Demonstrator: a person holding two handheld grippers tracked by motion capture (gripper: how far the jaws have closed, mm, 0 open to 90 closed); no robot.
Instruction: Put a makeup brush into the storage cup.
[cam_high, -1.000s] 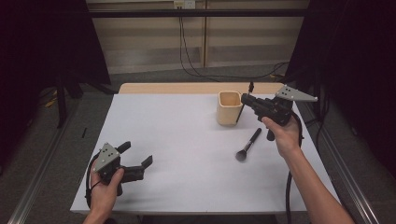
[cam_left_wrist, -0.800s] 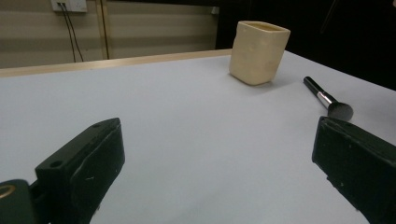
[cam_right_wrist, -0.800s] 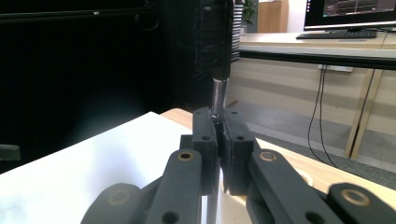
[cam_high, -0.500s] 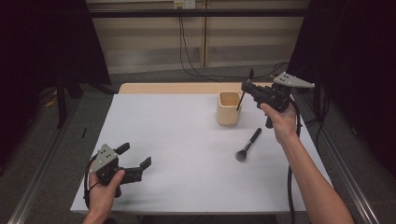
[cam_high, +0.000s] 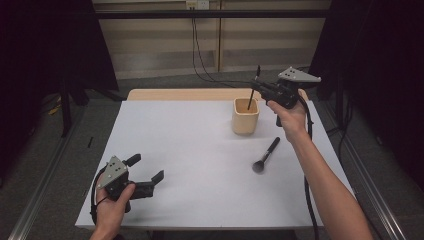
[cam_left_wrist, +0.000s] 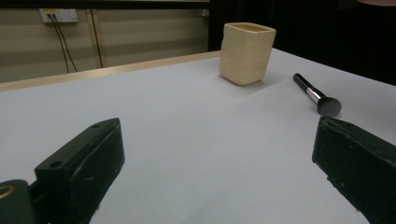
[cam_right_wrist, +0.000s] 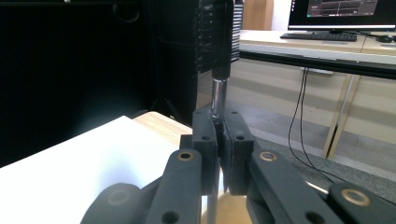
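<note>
The table (cam_high: 200, 150), covered by a white sheet, carries all items; positions below are given relative to the beige cup (cam_high: 245, 116).

The cup stands upright on the far right part of the table.

The right gripper (cam_high: 260, 89) is held just above and to the right of the cup. Its jaws are pressed together, pinching a slim dark brush (cam_high: 253, 92) by the handle. The brush hangs almost upright, with its lower end inside the cup's mouth.

The left gripper (cam_high: 146, 172) rests well apart from the cup, at the near left corner. Its jaws are spread, with nothing between them.

A black makeup brush (cam_high: 266, 155) lies flat near the cup on the near right side, with its bristle head towards the person.
</note>
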